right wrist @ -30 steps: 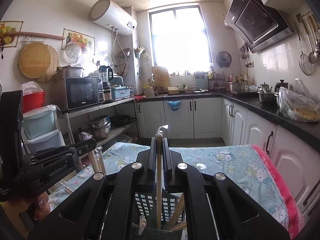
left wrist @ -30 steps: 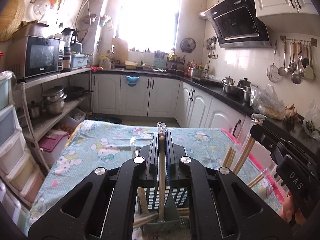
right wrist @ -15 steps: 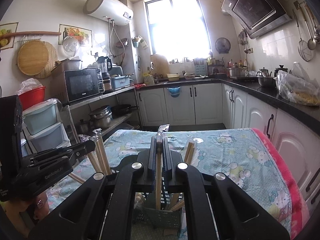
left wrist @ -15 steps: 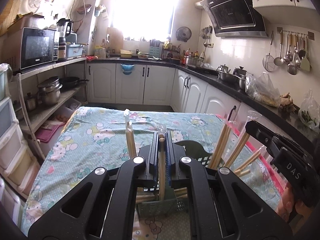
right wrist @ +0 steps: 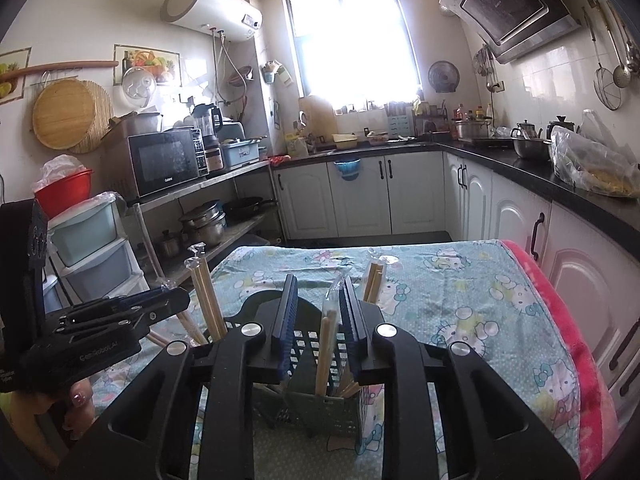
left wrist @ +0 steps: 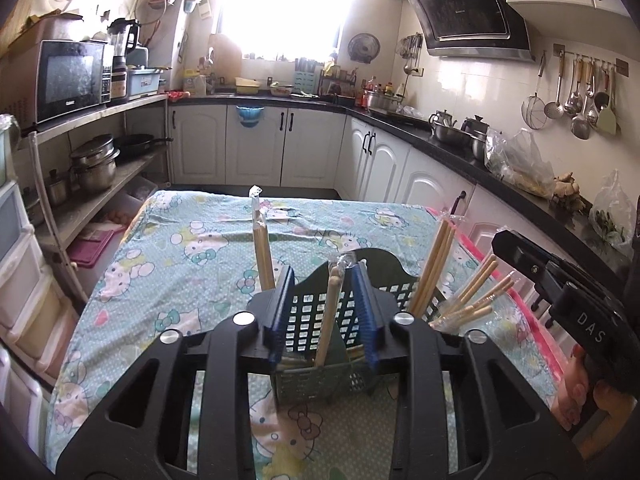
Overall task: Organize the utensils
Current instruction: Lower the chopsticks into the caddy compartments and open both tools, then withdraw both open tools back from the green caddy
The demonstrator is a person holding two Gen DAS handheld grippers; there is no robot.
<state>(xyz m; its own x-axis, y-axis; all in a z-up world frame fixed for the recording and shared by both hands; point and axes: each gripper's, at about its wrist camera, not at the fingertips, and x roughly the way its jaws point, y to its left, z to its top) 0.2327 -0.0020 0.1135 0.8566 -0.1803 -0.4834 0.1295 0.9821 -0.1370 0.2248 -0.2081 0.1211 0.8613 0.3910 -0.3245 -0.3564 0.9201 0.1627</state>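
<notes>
While both claws hang over the same dark green holder [left wrist: 384, 276], each stands with its pads spread wide and grips nothing. At the lower middle of the left wrist view, the left claw [left wrist: 325, 300] frames one wrapped chopstick pair [left wrist: 329, 320] that stands free between the pads, its long axis near upright, top tipped slightly right, lower end down in the holder. Four wrapped chopstick bundles can be counted in that view: this central one; one [left wrist: 262, 248] at the holder's left side, upright, wrapper tip pointing up; one [left wrist: 434, 268] at its right side, leaning up and to the right; and a looser bundle [left wrist: 472, 300] at right of centre, lying much flatter, ends pointing to the upper right. How many sticks that last bundle has cannot be told. At the lower middle of the right wrist view, the right claw [right wrist: 318, 312] straddles another wrapped pair [right wrist: 326, 344], upright, close to the right pad; whether it touches cannot be told. Two more bundles show there: one [right wrist: 206, 292] left of centre, leaning up-left, and one [right wrist: 374, 280] just right of the claw. Under the holder is a cartoon-print cloth [right wrist: 460, 288] covering the table.
</notes>
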